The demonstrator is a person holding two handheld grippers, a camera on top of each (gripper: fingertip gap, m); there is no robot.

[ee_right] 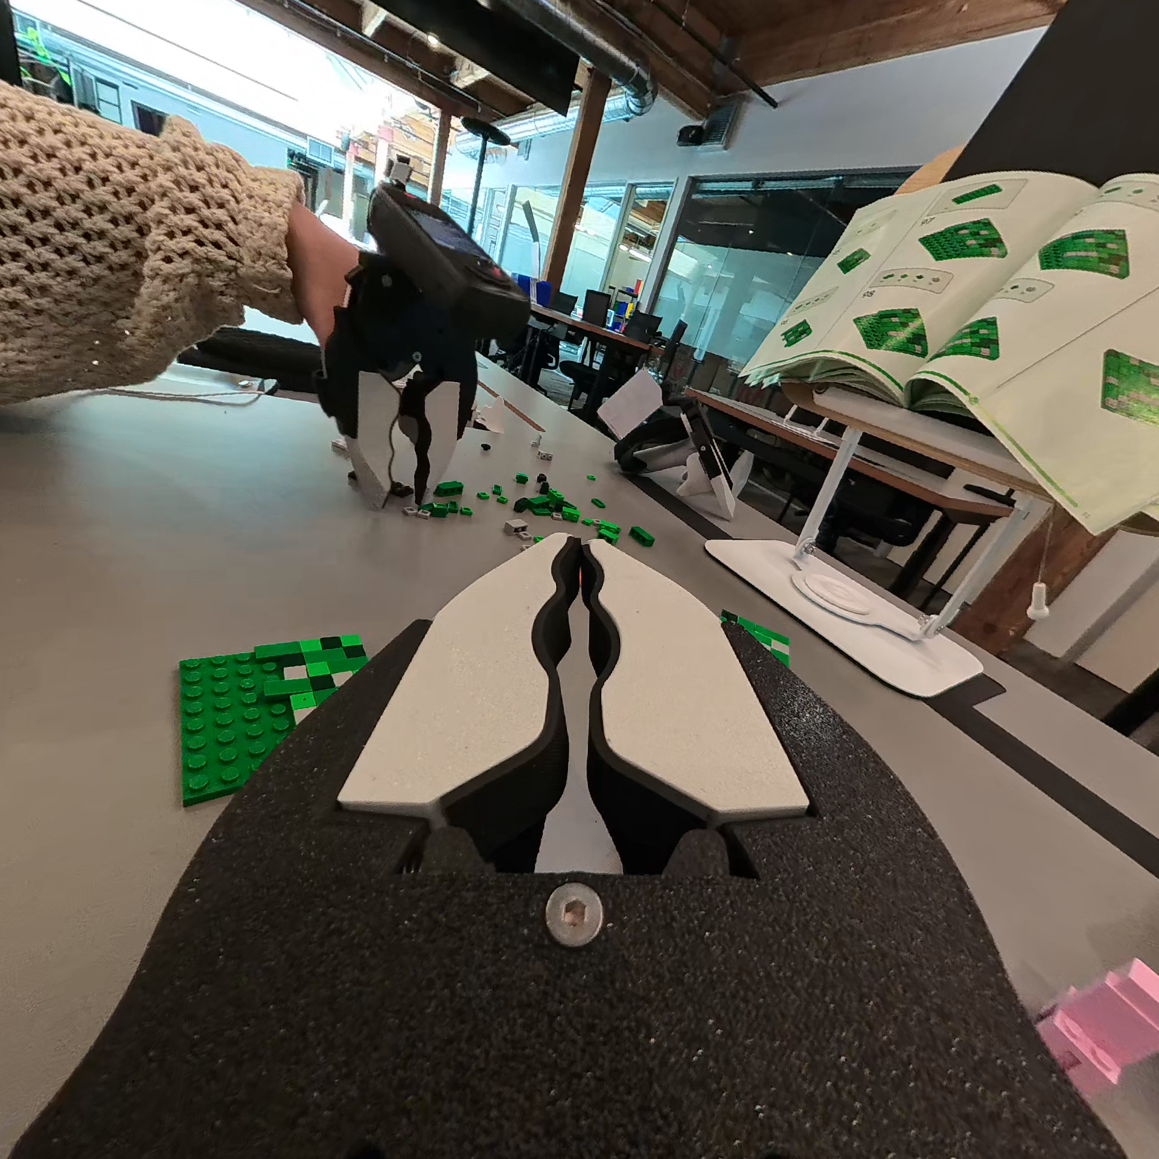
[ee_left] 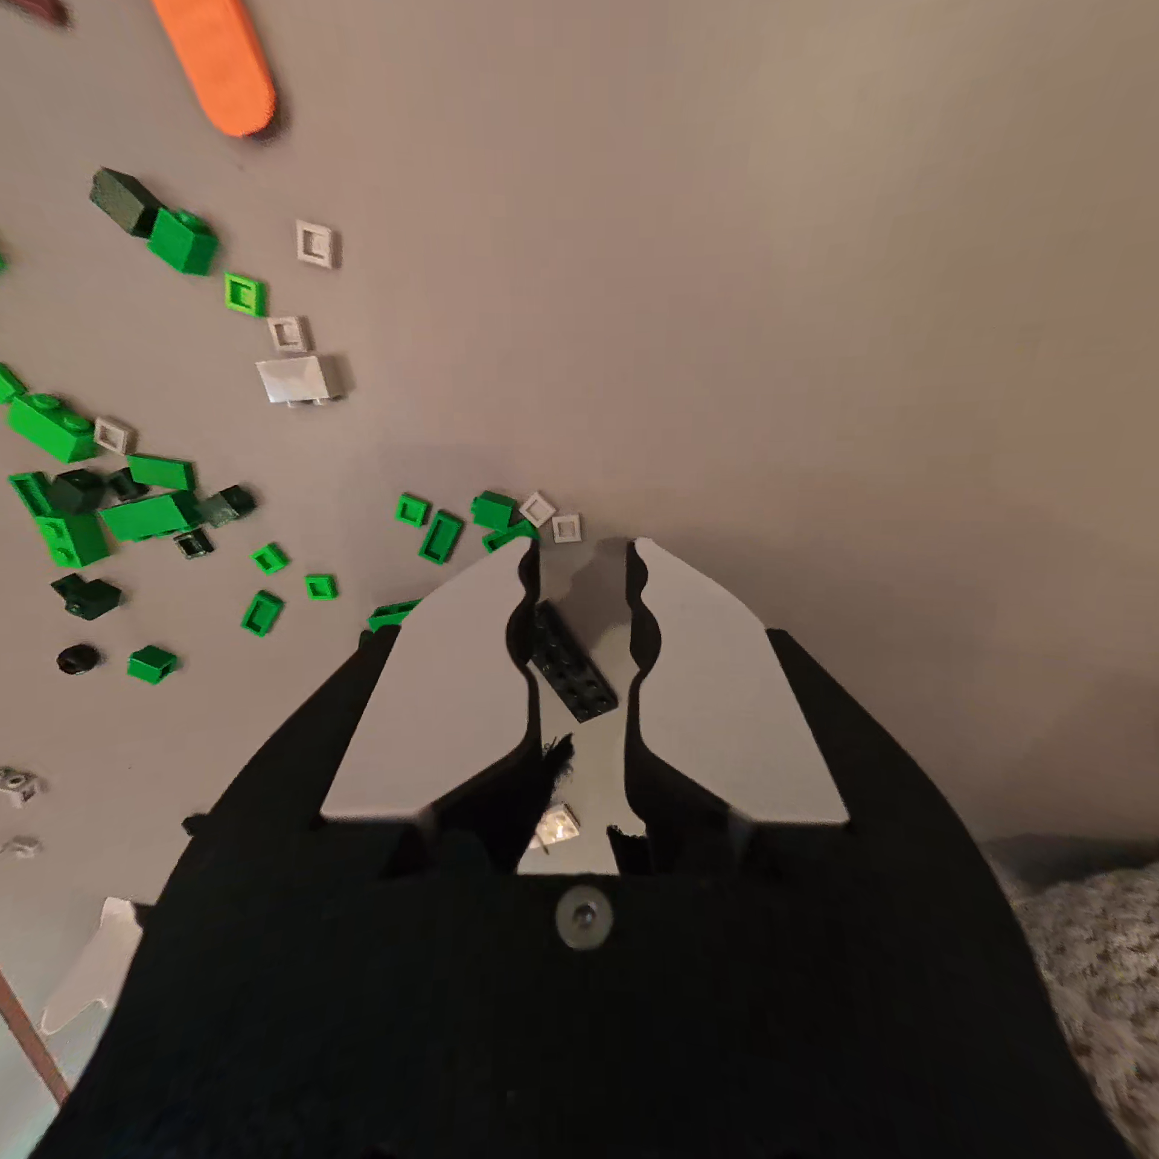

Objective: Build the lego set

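Observation:
In the left wrist view my left gripper (ee_left: 582, 547) points down at the grey table (ee_left: 815, 313), open, its tips close to the surface. A black studded plate (ee_left: 574, 668) lies between the fingers, next to the left one. Loose green, dark green and white pieces (ee_left: 150, 514) are scattered to its left. In the right wrist view my right gripper (ee_right: 581, 547) is shut above the table; an orange-red sliver shows in its narrow gap. A green baseplate (ee_right: 219, 721), partly tiled, lies under it at the left. The left gripper (ee_right: 401, 495) stands beyond, by the piece pile (ee_right: 552, 502).
An open instruction book (ee_right: 978, 295) rests on a white stand (ee_right: 840, 621) at the right. An orange object (ee_left: 219, 69) lies at the far left of the left wrist view. A pink block (ee_right: 1104, 1016) sits near right. A knitted sleeve (ee_right: 125, 251) reaches in from the left. Across from one pair of fingers to the other is roughly 25 centimetres.

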